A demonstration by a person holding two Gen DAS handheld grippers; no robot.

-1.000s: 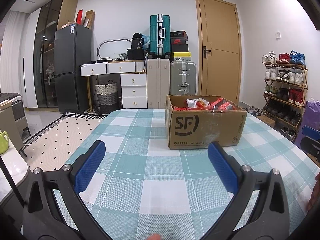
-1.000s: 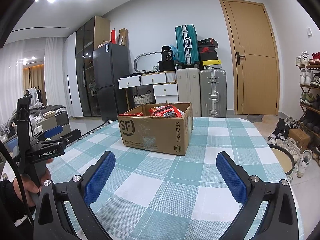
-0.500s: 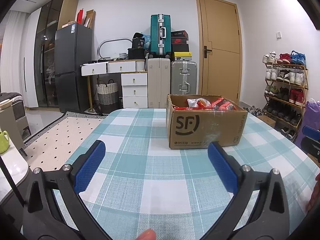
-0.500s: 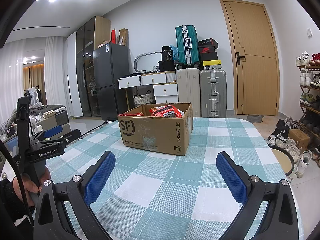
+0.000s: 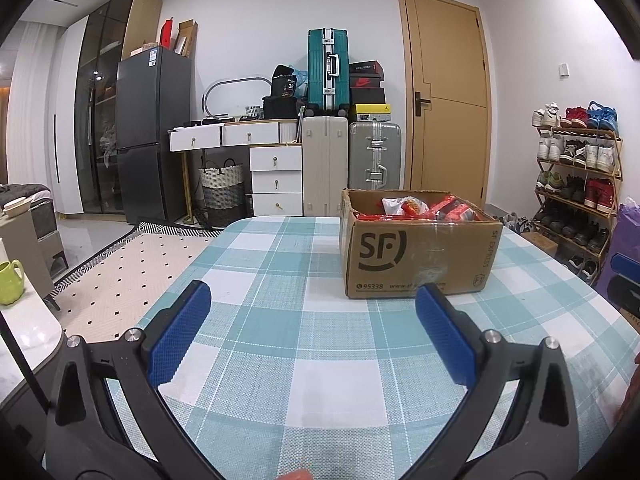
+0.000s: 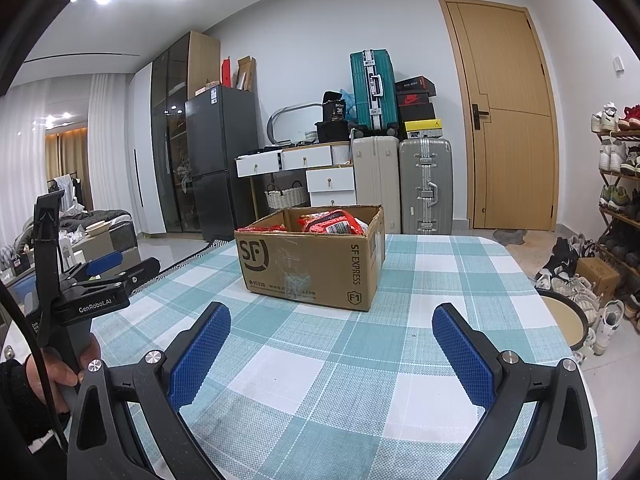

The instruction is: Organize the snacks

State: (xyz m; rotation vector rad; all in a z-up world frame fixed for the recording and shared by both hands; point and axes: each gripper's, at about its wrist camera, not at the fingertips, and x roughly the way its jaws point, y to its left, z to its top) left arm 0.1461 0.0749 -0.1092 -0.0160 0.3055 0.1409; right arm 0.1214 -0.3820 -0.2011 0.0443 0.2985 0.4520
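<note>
Snacks [image 5: 424, 209] are seen packed in red wrappers inside an open cardboard box [image 5: 416, 258], which sits on the checked surface [image 5: 280, 320] toward its far side. No loose packets are seen on the cloth in either view. Left tool [image 5: 312, 334] is held low over the near edge w/ both blue pads spread wide and nothing betw. them; right tool [image 6: 330, 350] is likewise spread wide and empty, aimed at the box corner. The left tool's handle is seen in the right view, gripped by a hand [image 6: 52, 372].

Scene fits two stages: packets already gathered into the box, or a full box waiting to be sorted out; which one can't be settled from this moment.

If a packet is to be handled, a top one should be approached from above, clear of the box wall, and pinched at a flat edge, not the puffed middle, since foil bags are judged slippery and crushable. Box is light, so it may slide if nudged
</note>
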